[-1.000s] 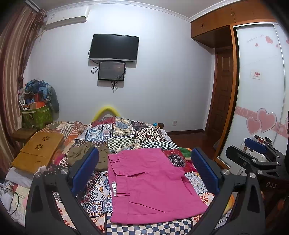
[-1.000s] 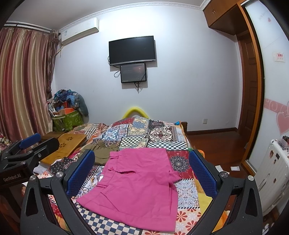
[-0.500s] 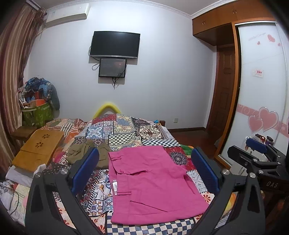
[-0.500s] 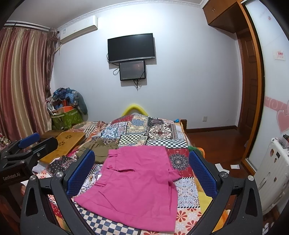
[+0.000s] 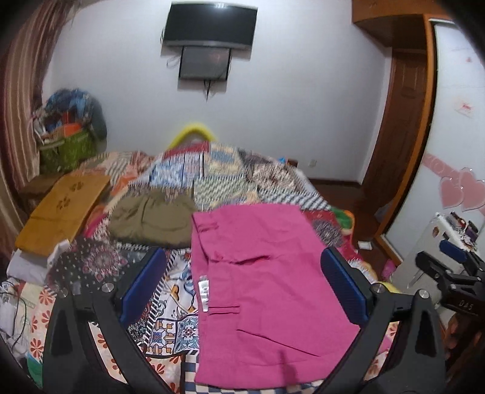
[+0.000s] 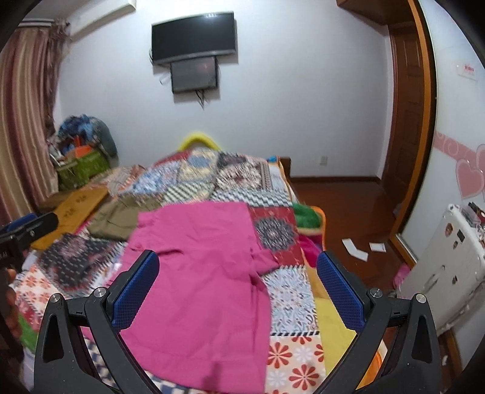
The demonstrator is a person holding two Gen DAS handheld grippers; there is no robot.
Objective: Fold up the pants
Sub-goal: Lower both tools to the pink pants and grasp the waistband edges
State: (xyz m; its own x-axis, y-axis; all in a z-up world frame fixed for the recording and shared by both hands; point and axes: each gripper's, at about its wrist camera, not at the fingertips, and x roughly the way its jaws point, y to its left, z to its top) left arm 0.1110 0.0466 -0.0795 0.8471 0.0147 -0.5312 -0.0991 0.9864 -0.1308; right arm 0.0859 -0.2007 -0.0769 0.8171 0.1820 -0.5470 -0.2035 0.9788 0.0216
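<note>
Firstly, left wrist view:
Left tool (image 5: 241, 286): hanging above the near end of the bed, released, blue pads standing wide apart and gripping nothing.
Pink pants (image 5: 260, 278): lying flat on the bed quilt (image 5: 218, 169), waistband edge facing left with a white tag showing, the cloth running from mid-bed to the near edge, between the two pads as seen from this camera.
Olive garment (image 5: 151, 216): resting folded on the quilt, just beside the far left corner of the pink pants.
Wooden lap tray (image 5: 63, 209): sitting at the left side of the bed, apart from the pants.
Right tool: showing at the right border (image 5: 451, 272), dark frame with a blue pad; its opening is not readable from this side.
Wall television (image 5: 210, 27): hanging on the far wall above a smaller screen.

Next, right wrist view:
Right tool (image 6: 238, 294): hovering over the near edge of the bed, released, both blue pads spread and touching nothing.
Pink pants (image 6: 200, 278): spreading across the quilt (image 6: 291, 291), somewhat blurred, one corner rumpled at the right side.
Olive garment (image 6: 116, 218): lying beyond the pants' far left corner.
Left tool: peeking in at the left border (image 6: 28, 227).
White appliance (image 6: 439, 266): standing on the floor to the right of the bed.
</note>
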